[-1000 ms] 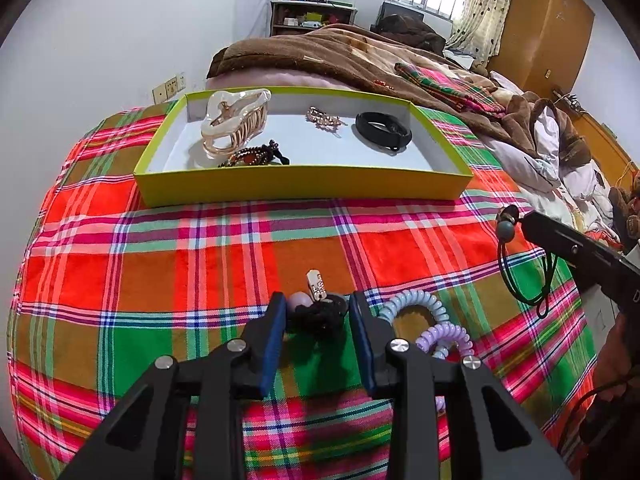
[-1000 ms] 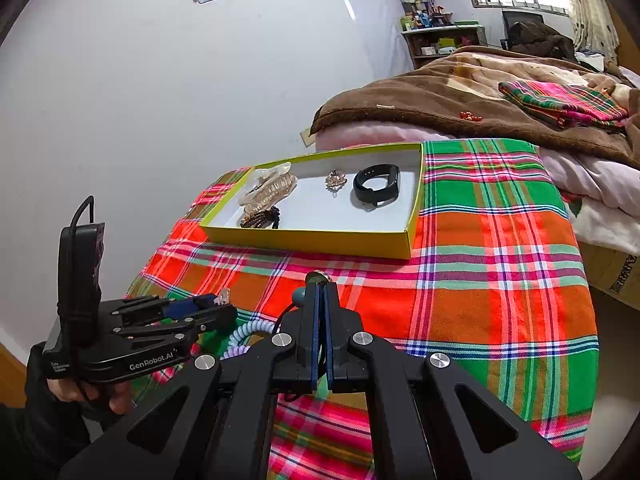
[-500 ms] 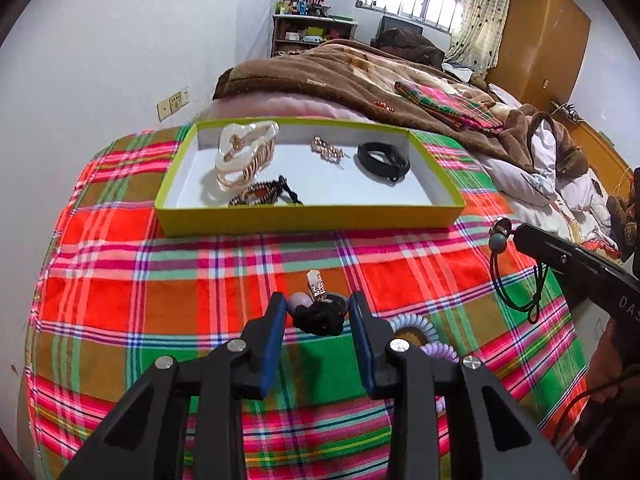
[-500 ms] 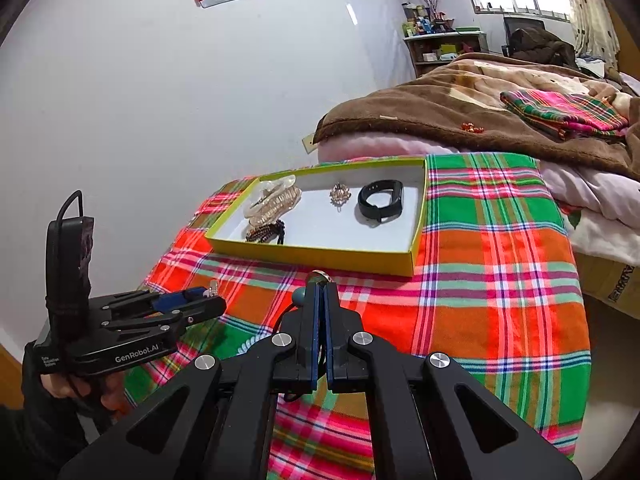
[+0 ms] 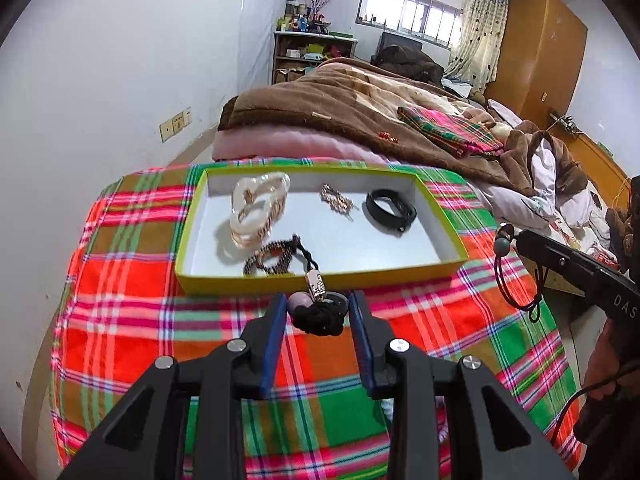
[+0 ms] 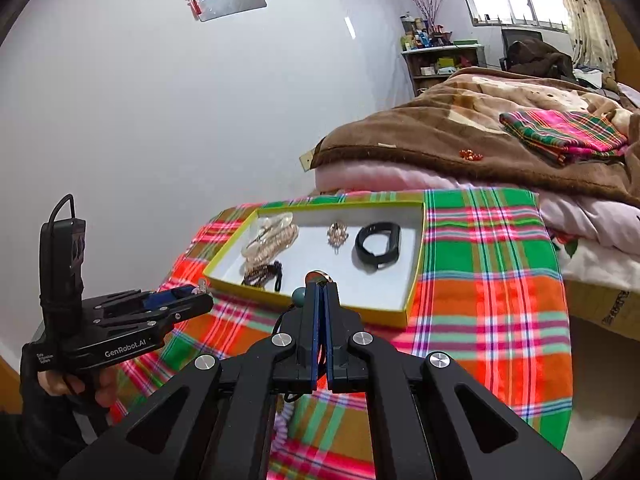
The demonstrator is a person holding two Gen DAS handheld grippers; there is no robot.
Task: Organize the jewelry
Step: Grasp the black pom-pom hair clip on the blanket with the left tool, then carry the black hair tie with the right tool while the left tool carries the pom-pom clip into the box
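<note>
My left gripper is shut on a bunched black hair tie with a lilac bead and a silver charm, held above the plaid cloth just in front of the tray. My right gripper is shut on a thin black elastic cord with grey beads, whose loop hangs below its fingertips. The yellow-green tray holds a clear hair claw, a gold brooch, a black band and a dark bead bracelet. In the right wrist view the left gripper is low on the left.
The tray stands on a red, green and orange plaid cloth over a small table against the white wall. A lilac coil hair tie lies on the cloth under my right gripper. A bed with a brown blanket is behind.
Both grippers have risen and drawn toward the tray, each keeping its hair tie. The cloth and the coil hair ties have dropped away below them.
</note>
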